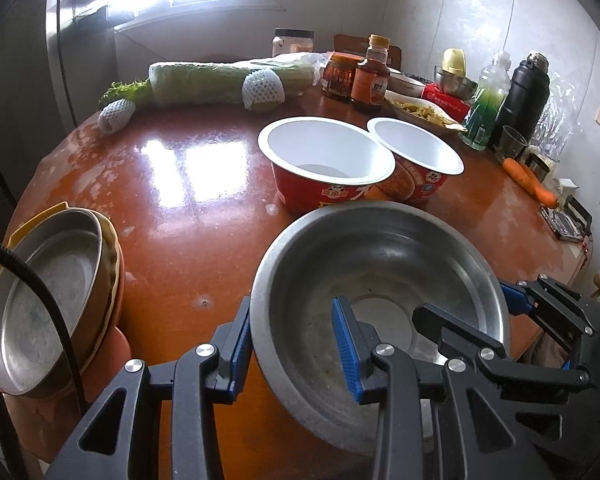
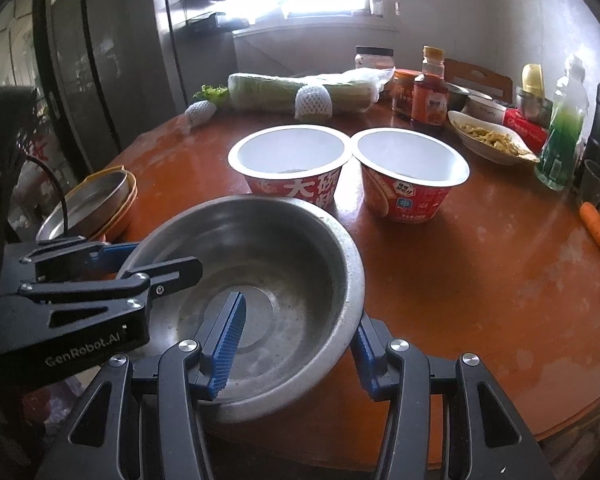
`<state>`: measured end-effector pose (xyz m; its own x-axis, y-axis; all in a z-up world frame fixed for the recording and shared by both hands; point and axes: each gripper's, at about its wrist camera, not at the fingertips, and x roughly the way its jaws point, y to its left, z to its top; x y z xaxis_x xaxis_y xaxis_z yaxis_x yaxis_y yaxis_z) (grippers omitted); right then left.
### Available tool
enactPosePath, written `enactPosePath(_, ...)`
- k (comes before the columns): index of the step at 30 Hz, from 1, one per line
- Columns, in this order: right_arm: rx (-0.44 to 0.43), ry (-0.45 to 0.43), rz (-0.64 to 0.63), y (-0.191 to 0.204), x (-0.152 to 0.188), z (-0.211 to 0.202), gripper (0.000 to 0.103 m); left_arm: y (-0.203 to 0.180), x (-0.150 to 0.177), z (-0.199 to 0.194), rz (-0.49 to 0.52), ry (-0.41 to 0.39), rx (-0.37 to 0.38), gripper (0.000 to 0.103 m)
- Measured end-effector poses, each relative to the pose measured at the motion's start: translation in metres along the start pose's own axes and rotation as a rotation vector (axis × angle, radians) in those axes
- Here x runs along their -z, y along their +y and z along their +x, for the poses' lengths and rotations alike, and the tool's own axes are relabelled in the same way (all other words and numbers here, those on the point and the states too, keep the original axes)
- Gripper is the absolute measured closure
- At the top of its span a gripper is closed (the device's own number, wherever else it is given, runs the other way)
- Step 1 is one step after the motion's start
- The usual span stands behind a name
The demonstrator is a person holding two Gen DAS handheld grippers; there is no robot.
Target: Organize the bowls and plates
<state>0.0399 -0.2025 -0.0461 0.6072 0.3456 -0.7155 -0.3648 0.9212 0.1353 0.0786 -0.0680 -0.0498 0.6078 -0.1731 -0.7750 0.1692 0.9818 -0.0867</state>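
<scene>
Left wrist view. My left gripper [image 1: 296, 344] straddles the near-left rim of the steel bowl [image 1: 380, 264]: one blue pad lies against the outer wall, the other sits inside the bowl. Whether the inner pad presses on the metal I cannot tell. My right gripper [image 1: 466, 306] shows at the bowl's right rim, one finger inside, one blue pad outside. The bowl sits on the round red table [image 1: 188, 216], near its front edge. Just behind it stand two red paper noodle bowls [image 1: 326, 156], white inside, rims touching. At the left edge, a steel plate [image 1: 48, 312] rests tilted in a stack of yellow and orange dishes. Along the far side: wrapped cabbage [image 1: 228, 80], sauce jars [image 1: 356, 76], a white dish of food [image 1: 420, 110], a green bottle [image 1: 486, 100], a black flask [image 1: 524, 96], a carrot [image 1: 530, 180].

Right wrist view. My right gripper [image 2: 296, 346] spans the bowl's near-right rim, one pad inside, one outside the wall; the inner pad appears to stand clear of the metal. My left gripper [image 2: 140, 258] sits over the bowl's left rim, one finger inside, blue pad outside. The steel bowl [image 2: 284, 248] is just in front of the two noodle bowls [image 2: 288, 160]. The steel plate [image 2: 88, 200] is at the left table edge.
</scene>
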Motion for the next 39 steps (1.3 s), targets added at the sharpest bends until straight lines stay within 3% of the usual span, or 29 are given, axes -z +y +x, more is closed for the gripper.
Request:
enactPosePath(9, -0.034, 0.005, 0.039, -0.006, 0.001, 0.003, 0.050, 0.000, 0.000, 0.002, 0.003, 0.006, -0.005, 0.064)
enactPosePath(22, -0.023, -0.026, 0.060, -0.012, -0.001, -0.002, 0.028, 0.005, -0.003, -0.008, -0.027, -0.024, -0.001, 0.054)
enactPosePath(33, -0.011, -0.129, 0.060, -0.019, -0.017, -0.027, 0.022, 0.012, -0.010, -0.027, -0.047, -0.067, 0.016, 0.048)
enactPosePath(39, -0.066, -0.134, 0.096, -0.021, -0.035, -0.028, 0.019, 0.020, -0.025, -0.034, -0.050, -0.097, 0.010, 0.045)
